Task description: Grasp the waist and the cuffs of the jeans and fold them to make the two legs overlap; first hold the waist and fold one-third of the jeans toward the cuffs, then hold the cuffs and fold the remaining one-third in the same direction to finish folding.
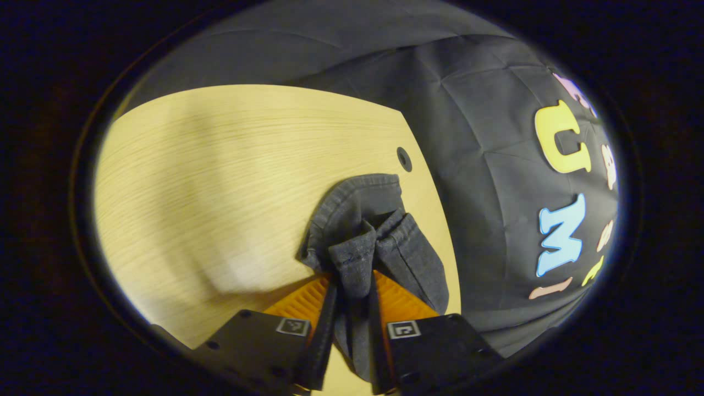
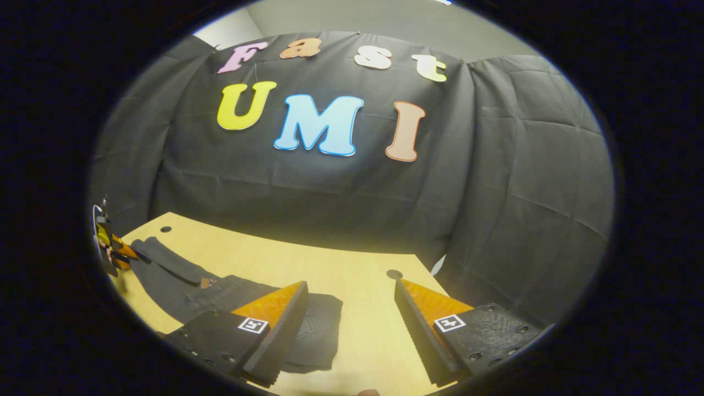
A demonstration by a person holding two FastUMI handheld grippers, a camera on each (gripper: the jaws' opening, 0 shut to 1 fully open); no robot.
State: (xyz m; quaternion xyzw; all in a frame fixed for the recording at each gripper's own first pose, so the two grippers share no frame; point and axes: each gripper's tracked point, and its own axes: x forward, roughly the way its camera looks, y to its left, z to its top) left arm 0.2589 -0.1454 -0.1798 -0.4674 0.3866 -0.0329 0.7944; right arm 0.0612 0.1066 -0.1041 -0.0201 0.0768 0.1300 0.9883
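Observation:
In the left gripper view, my left gripper [image 1: 352, 281] is shut on the bunched dark cuffs of the jeans [image 1: 366, 231], lifted a little over the wooden table [image 1: 220, 181]. The hems fan out beyond the fingertips. In the right gripper view, my right gripper [image 2: 349, 287] stands open above the table [image 2: 363, 275] with nothing between its fingers. The dark jeans [image 2: 220, 291] lie across the table's left part, the folded waist end under and beside my left finger [image 2: 280, 311]. Far off at the left edge, the left gripper [image 2: 113, 250] holds the cuff end.
The table has round cable holes [image 1: 404, 158] [image 2: 394, 273] [image 2: 165, 229] near its far edge. Black cloth walls [image 2: 495, 192] close off the booth right behind the table. Bare wood [image 1: 181, 220] stretches to the left of the cuffs.

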